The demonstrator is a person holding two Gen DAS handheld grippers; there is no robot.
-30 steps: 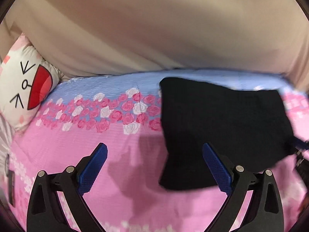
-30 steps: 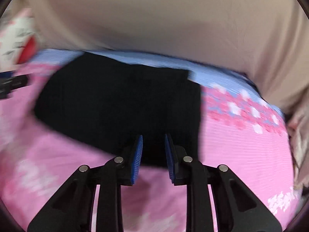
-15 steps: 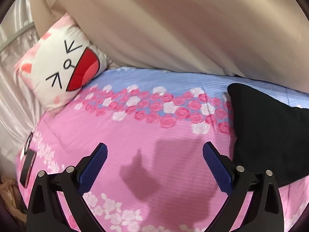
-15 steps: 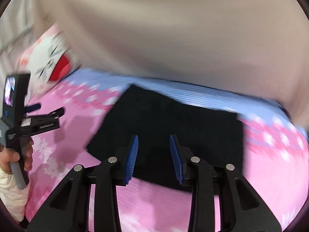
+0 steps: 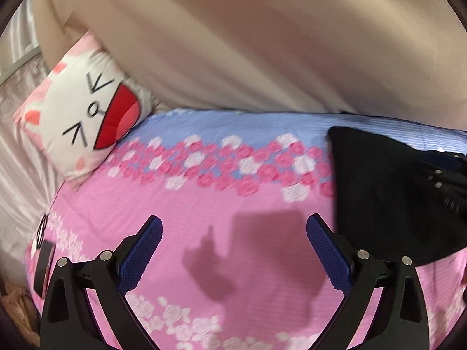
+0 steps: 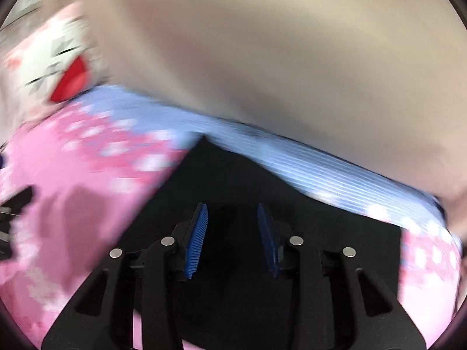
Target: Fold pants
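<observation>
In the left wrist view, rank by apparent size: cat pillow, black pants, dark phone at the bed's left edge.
1. black pants, cut off at the frame's right
2. cat pillow, close to the pants in size
3. phone, clearly smallest

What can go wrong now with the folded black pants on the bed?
The right tool hangs open over the folded black pants; if it catches the cloth, it may undo the fold. That view is blurred, so a grasp now may miss. The phone lies at the bed's edge and may be knocked off.

Bare bedspread between pillow and pants
</observation>
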